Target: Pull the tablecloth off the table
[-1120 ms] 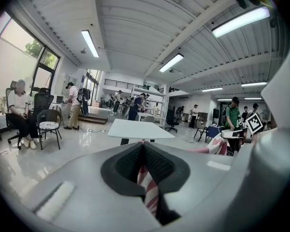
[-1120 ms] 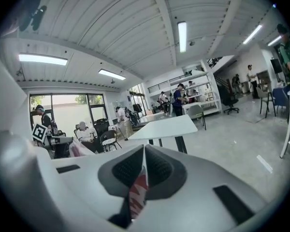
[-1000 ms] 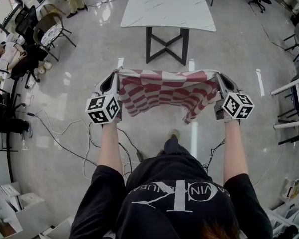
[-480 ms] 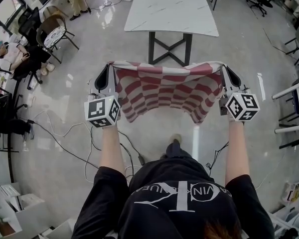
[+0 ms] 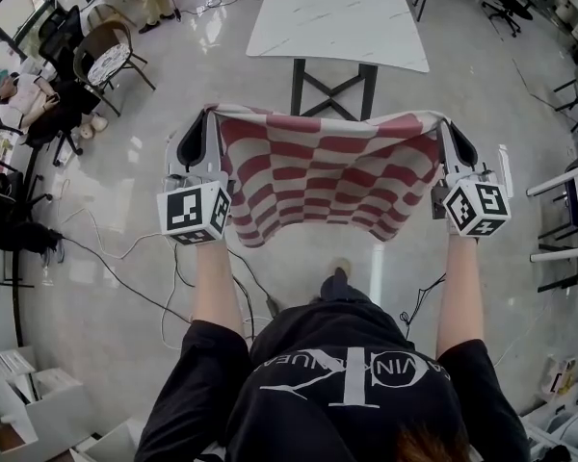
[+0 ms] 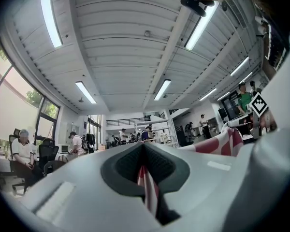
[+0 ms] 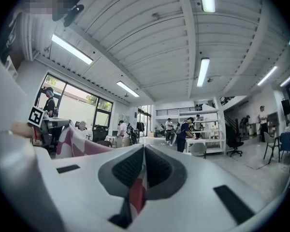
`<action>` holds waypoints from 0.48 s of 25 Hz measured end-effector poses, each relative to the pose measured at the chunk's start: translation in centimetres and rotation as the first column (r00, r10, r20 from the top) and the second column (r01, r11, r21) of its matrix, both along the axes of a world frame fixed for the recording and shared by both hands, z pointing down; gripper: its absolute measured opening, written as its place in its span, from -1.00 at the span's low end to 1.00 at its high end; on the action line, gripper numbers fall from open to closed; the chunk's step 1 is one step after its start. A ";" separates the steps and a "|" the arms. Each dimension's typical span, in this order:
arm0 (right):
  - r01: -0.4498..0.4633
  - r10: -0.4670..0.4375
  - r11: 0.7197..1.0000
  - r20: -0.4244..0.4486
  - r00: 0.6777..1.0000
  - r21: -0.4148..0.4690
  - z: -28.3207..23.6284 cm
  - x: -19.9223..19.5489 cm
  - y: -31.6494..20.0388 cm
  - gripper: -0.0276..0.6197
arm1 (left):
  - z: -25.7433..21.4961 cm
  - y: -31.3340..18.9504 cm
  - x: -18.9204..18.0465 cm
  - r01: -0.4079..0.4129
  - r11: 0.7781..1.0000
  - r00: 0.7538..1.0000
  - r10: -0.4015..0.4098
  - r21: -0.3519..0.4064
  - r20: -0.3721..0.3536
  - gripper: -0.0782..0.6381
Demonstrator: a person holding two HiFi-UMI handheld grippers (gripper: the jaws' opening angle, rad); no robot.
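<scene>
A red-and-white checked tablecloth (image 5: 328, 176) hangs stretched in the air between my two grippers, well in front of the bare white marble-topped table (image 5: 337, 17). My left gripper (image 5: 209, 114) is shut on the cloth's left top corner, and a strip of cloth (image 6: 147, 190) shows pinched between its jaws. My right gripper (image 5: 442, 121) is shut on the right top corner, with the cloth (image 7: 137, 195) caught between its jaws. The cloth sags in the middle and its lower edge hangs above the floor. Both grippers point roughly level.
The table stands on a dark crossed frame (image 5: 332, 89). Cables (image 5: 125, 258) trail over the shiny floor at the left. Chairs (image 5: 101, 61) and a seated person (image 5: 19, 104) are at the far left, white racks (image 5: 568, 210) at the right. Several people stand far off in the room.
Both grippers have risen with the cloth and spread slightly apart. The cloth now hangs higher and is stretched flatter between them. Its drooping right corner has lifted.
</scene>
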State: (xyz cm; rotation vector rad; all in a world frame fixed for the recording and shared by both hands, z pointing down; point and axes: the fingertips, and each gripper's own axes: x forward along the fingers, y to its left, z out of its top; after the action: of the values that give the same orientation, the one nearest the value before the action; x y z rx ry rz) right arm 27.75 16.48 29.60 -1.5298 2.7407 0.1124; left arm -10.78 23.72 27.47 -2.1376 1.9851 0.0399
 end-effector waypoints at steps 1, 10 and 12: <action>-0.004 0.004 1.000 -0.010 1.000 0.007 -0.1 -0.2 0.1 -0.86 | 0.0 0.1 -0.1 -0.001 1.000 1.000 0.001 0.000 -0.001 -0.74; -0.026 0.029 0.998 -0.046 0.999 0.051 -0.8 -0.8 0.1 -0.86 | 0.9 0.1 -0.6 0.007 1.000 0.999 -0.008 -0.025 -0.031 -0.74; -0.038 0.041 0.997 -0.047 0.998 0.061 -0.8 -1.0 0.2 -0.86 | 1.3 0.2 -0.8 0.006 0.999 0.999 -0.007 -0.031 -0.032 -0.74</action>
State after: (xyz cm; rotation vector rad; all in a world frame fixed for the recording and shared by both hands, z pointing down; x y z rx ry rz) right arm 26.79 16.70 28.80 -1.5871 2.7170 0.2332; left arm -11.63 23.95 28.76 -2.1624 2.0239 0.0431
